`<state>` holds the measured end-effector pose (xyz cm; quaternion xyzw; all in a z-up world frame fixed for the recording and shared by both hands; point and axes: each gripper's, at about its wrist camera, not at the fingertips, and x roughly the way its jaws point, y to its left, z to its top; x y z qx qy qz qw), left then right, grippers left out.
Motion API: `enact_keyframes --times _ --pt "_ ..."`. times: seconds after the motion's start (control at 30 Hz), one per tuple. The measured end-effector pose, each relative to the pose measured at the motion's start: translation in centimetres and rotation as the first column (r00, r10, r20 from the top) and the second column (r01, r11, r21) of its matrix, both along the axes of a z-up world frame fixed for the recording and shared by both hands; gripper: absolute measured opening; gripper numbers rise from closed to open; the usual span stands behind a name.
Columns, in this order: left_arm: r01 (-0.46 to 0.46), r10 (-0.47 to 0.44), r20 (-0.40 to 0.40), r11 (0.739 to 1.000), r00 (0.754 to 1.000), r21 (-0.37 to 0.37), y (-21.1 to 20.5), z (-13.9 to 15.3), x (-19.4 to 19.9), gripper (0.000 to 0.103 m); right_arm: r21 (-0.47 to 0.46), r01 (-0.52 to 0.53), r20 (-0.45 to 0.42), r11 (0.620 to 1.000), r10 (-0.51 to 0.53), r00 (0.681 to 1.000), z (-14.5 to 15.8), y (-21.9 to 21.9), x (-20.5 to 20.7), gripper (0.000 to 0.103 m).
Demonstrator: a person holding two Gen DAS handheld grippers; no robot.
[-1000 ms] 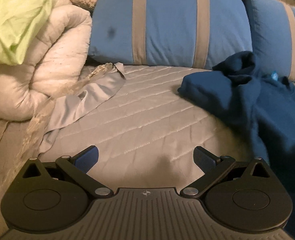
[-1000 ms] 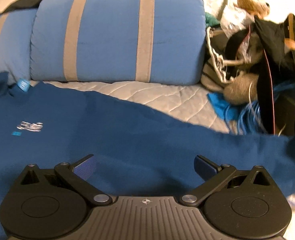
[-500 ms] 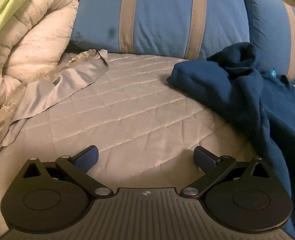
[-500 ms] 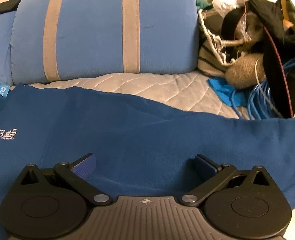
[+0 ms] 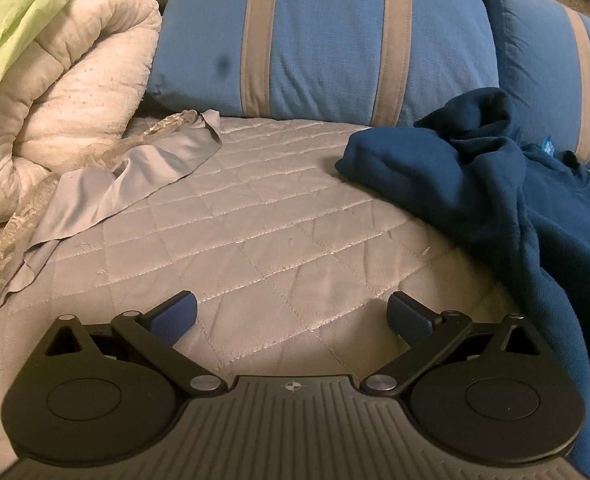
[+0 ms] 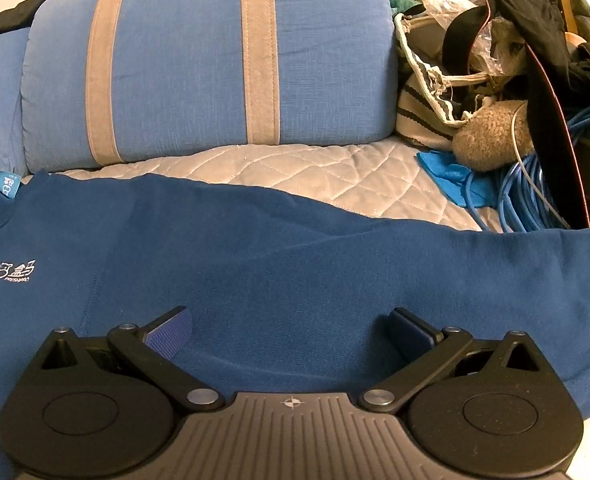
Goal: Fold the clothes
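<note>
We see the navy sweatshirt [image 6: 295, 264] spread flat on the quilted bed [image 5: 231, 248] in front of the striped blue pillow [image 6: 199, 64]. Our right gripper [image 6: 291, 330] hovers over its sleeve, fingers wide apart, gripping nothing. Our left gripper [image 5: 293, 316], equally wide and empty, sits over bare quilt; the sweatshirt's bunched sleeve [image 5: 447, 160], perhaps folded over, lies beyond it.

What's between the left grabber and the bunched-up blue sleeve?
Only bare quilted bed cover. In the left wrist view, nothing lies between the open left gripper and the crumpled sleeve of the blue sweatshirt.
</note>
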<state>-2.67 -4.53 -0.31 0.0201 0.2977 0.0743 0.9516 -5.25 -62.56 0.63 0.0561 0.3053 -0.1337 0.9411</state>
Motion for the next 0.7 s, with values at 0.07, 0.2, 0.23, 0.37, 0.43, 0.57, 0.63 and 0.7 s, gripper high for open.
enact_keyframes --times 0.07,0.2,0.23,0.37,0.43,0.57,0.63,0.7 --pt "-0.001 0.001 0.001 1.0 1.0 0.005 -0.06 -0.02 -0.06 0.103 0.0 0.0 0.0 1.0 0.0 1.0 -0.01 0.01 -0.01 0.103" --pt "-0.002 0.002 0.004 1.0 1.0 0.01 -0.12 -0.03 -0.13 0.103 -0.002 0.0 0.0 1.0 0.0 1.0 -0.03 0.01 0.02 0.103" --pt "-0.002 0.002 0.004 1.0 1.0 0.01 -0.11 -0.03 -0.15 0.103 -0.001 0.0 0.0 1.0 0.0 1.0 -0.03 -0.01 0.02 0.103" --pt "-0.002 0.002 0.005 1.0 1.0 0.008 -0.07 -0.01 -0.15 0.103 -0.001 0.001 0.0 1.0 -0.001 1.0 -0.01 0.01 0.04 0.103" --pt "-0.001 0.001 0.006 1.0 1.0 0.006 -0.04 -0.02 -0.15 0.103 -0.001 0.001 0.0 1.0 -0.001 1.0 -0.01 0.03 0.05 0.103" --pt "0.0 0.0 0.007 1.0 1.0 0.003 0.0 -0.02 -0.18 0.103 -0.002 0.002 0.001 1.0 -0.002 1.0 -0.01 0.07 0.08 0.103" --pt "0.0 0.0 0.007 1.0 1.0 0.003 -0.01 -0.01 -0.2 0.103 -0.002 0.002 0.001 1.0 -0.002 1.0 -0.02 0.09 0.1 0.103" --pt "0.0 0.0 0.008 1.0 1.0 0.003 -0.03 -0.01 -0.21 0.103 -0.002 0.003 0.001 1.0 -0.003 1.0 -0.02 0.1 0.12 0.103"
